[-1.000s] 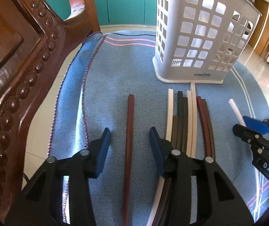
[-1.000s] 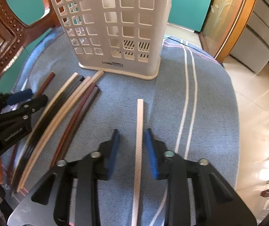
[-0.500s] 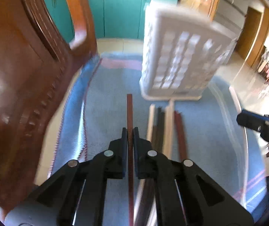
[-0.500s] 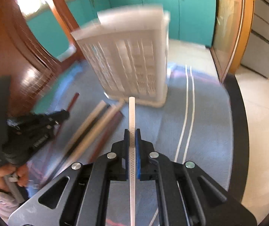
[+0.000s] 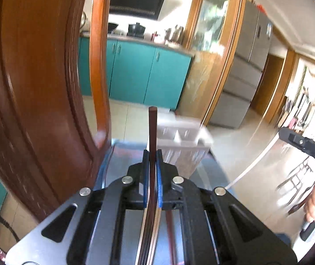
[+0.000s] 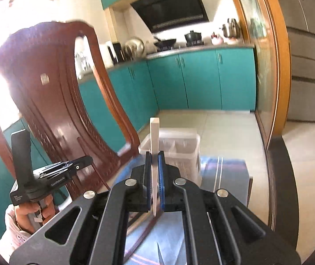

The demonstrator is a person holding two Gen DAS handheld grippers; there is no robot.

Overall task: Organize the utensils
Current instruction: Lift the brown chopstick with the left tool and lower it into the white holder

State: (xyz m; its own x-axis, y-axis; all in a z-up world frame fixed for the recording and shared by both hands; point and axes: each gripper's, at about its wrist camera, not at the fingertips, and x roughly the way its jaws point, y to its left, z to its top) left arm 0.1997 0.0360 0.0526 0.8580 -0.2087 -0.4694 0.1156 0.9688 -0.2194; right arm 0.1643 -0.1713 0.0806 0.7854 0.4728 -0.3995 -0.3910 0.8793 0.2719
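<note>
My left gripper (image 5: 152,154) is shut on a dark brown chopstick (image 5: 152,132), raised above the table with the stick's tip pointing forward over the white slotted utensil basket (image 5: 183,137). In the right wrist view my right gripper (image 6: 154,155) is shut on a white chopstick (image 6: 154,137), also lifted, its tip in front of the basket (image 6: 179,148). The other gripper (image 6: 64,170) shows at the left there, held by a hand. Several chopsticks (image 6: 144,231) lie on the blue cloth (image 6: 223,170) below, mostly hidden by the gripper bodies.
A carved wooden chair back (image 5: 36,88) stands close on the left (image 6: 53,101). Teal kitchen cabinets (image 6: 201,79), a range hood and a grey fridge (image 5: 241,77) are behind. The right hand with its gripper (image 5: 307,148) sits at the right edge.
Both grippers closed on their chopsticks, the left on the brown one and the right on the white one, and lifted them off the cloth, tilting up so the basket now sits low in view.
</note>
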